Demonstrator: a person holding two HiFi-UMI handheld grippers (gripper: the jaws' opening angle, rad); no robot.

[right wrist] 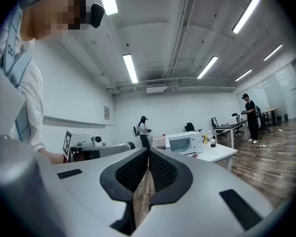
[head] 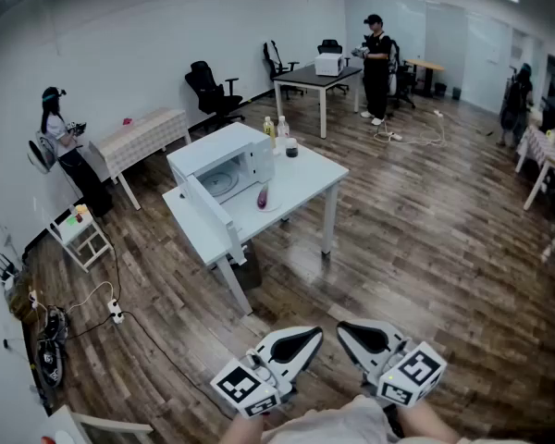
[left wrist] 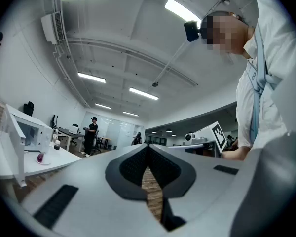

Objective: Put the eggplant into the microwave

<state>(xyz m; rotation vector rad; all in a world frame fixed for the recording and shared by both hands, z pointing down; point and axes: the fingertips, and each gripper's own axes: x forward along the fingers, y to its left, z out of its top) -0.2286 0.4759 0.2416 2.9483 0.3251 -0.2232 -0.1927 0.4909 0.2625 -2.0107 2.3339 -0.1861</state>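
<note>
A white microwave (head: 224, 163) stands on a white table (head: 305, 178) with its door (head: 211, 216) swung open. The small purple eggplant (head: 262, 197) lies on the table in front of it, on a pale plate. Both grippers are held low and close to me, well short of the table and over the wooden floor. My left gripper (head: 313, 336) is shut with nothing in it, its tips meeting (left wrist: 148, 149). My right gripper (head: 345, 329) is also shut and empty (right wrist: 148, 152). The left gripper view shows the eggplant (left wrist: 41, 157) far off; the right gripper view shows the microwave (right wrist: 184, 143).
Bottles (head: 276, 130) and a dark cup (head: 290, 148) stand at the table's far corner. A person (head: 67, 146) stands by the left wall, another (head: 376, 58) at a far desk. A small white rack (head: 81, 234) and a power strip with cables (head: 116, 313) are at the left.
</note>
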